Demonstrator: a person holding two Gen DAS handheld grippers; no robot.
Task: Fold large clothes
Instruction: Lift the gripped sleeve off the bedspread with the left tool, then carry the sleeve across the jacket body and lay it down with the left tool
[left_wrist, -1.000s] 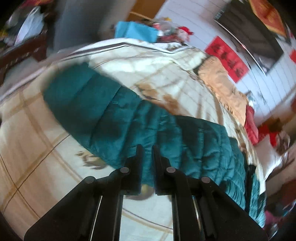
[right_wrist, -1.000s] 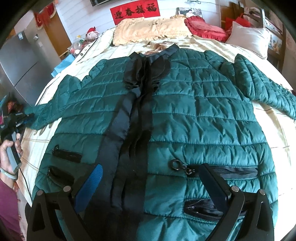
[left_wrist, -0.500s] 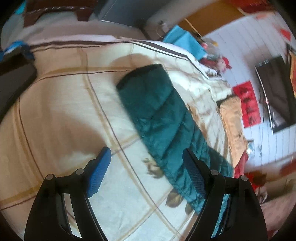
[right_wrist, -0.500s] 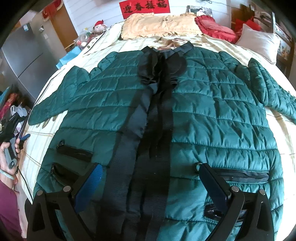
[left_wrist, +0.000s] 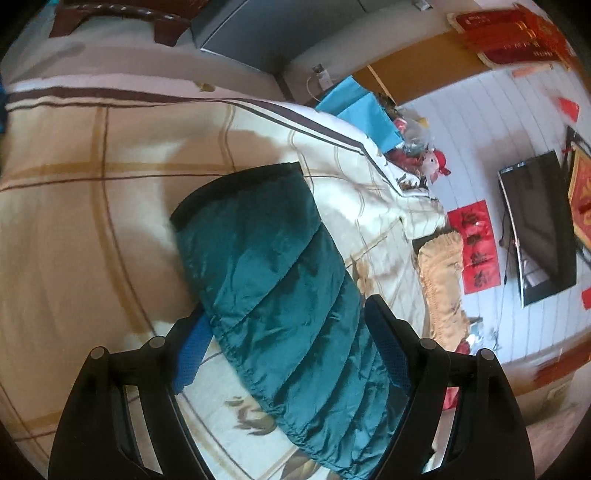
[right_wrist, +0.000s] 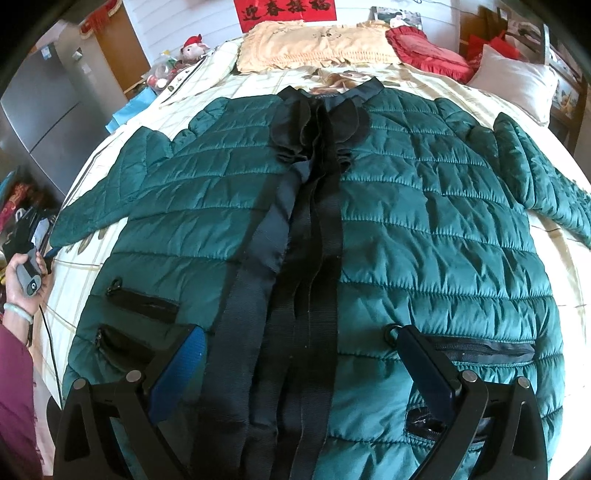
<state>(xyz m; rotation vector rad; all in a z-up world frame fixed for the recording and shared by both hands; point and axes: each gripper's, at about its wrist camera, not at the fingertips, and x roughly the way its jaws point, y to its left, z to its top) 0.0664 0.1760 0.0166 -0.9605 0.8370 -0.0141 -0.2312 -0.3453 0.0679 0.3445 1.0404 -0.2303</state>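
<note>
Green quilted jacket (right_wrist: 406, 229) is lying spread flat, front up, on the bed (right_wrist: 207, 96), collar toward the pillows (right_wrist: 317, 48), hem toward the right camera, long axis running along the bed. Both sleeves are reaching out sideways. Only the right wrist view is showing the whole body, black front bands and zip pockets. Left wrist view is showing just one sleeve (left_wrist: 280, 295), cuff pointing away toward the bed's edge, sleeve running diagonally. Left gripper (left_wrist: 291, 354) jaws have just been opening and are standing wide, sleeve between them, pads not pressing. Right gripper (right_wrist: 299, 362) jaws are wide open over the hem, gripping nothing. A hand (right_wrist: 26, 280) holding the left gripper's handle is showing at the bedside.
</note>
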